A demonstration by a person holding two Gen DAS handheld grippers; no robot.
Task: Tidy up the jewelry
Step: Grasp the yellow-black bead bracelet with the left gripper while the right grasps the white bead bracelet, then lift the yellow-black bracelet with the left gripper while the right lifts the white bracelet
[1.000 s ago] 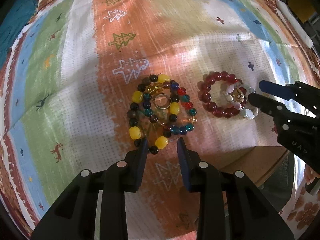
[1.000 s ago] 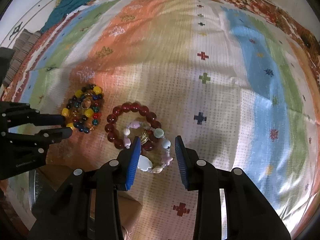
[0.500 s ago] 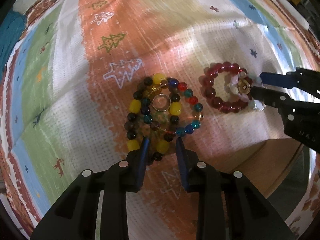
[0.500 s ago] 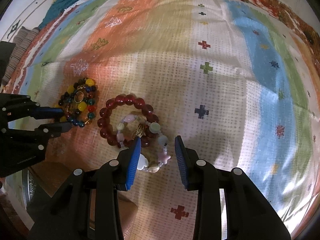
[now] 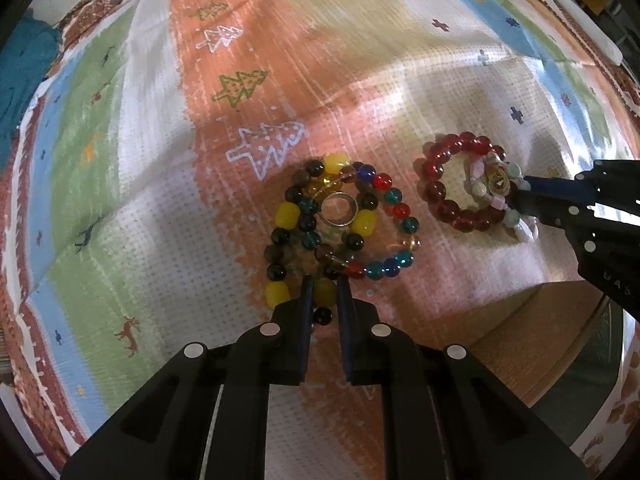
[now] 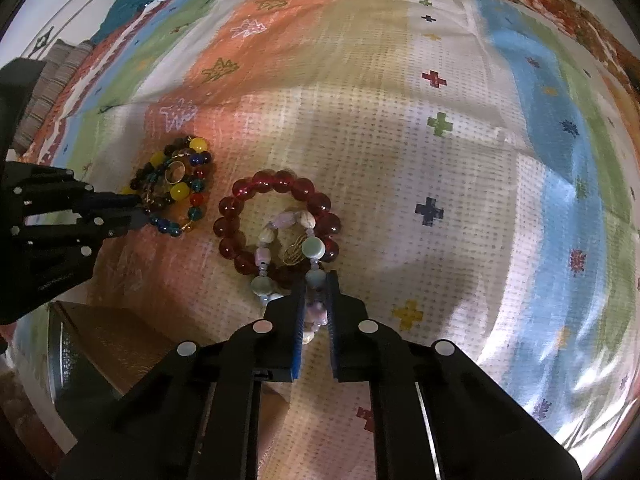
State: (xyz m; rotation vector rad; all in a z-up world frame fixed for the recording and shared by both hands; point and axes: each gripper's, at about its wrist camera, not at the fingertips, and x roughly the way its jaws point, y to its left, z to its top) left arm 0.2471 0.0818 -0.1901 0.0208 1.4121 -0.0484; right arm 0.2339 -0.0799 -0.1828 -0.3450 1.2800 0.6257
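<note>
Patterned cloth (image 5: 140, 208) covers desk. Left claw (image 5: 323, 294) narrowed on yellow bead of mixed bracelet (image 5: 344, 224), ring (image 5: 339, 209) ahead. Right claw (image 6: 316, 296) pinching pastel bracelet (image 6: 280, 256), red bracelet (image 6: 276, 224) beyond. Lift slowly; strands overlap, may snag.

You've got a striped patterned cloth (image 5: 132, 184) covering the surface; on it lie a yellow-and-dark bead bracelet (image 5: 286, 216), multicolour bracelet (image 5: 394, 208), silver ring (image 5: 340, 210), red bracelet (image 6: 280, 184), pastel bracelet (image 6: 264, 256).
</note>
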